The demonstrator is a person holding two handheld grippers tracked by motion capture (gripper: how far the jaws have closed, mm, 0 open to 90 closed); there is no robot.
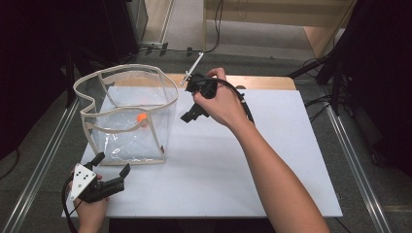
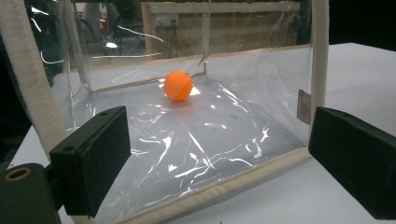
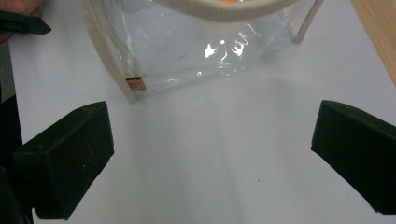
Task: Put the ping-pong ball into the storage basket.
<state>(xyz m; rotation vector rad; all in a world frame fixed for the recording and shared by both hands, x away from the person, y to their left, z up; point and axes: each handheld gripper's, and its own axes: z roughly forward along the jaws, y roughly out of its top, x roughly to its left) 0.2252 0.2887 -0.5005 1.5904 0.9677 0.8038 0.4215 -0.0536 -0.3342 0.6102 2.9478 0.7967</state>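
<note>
Nearest us in the high view, our left hand [image 1: 92, 206] holds the left gripper [image 1: 112, 165] at the front left corner of the worktop [image 1: 272, 160], its jaws spread wide and holding nothing, just in front of the bag [image 1: 127, 114]. From the left gripper view we look between those two jaws at the bag's front bottom edge, close ahead.

We see a clear plastic bag with cream fabric trim along its edges and rim, standing upright and open on the white sheet [image 1: 291, 145] that covers most of the worktop. Its rim sags and curves on the left side. Inside, an orange ball [image 2: 178, 86] rests on the bag's floor toward the far side, near a back corner; from above it shows through the plastic [image 1: 142, 117].

Our right hand [image 1: 224, 104] holds the right gripper [image 3: 210, 158] above the sheet just right of the bag. Its jaws stand wide apart and empty over bare sheet, apart from the bag. A small brown tab [image 3: 135, 84] sits on the bag's corner seam.
</note>
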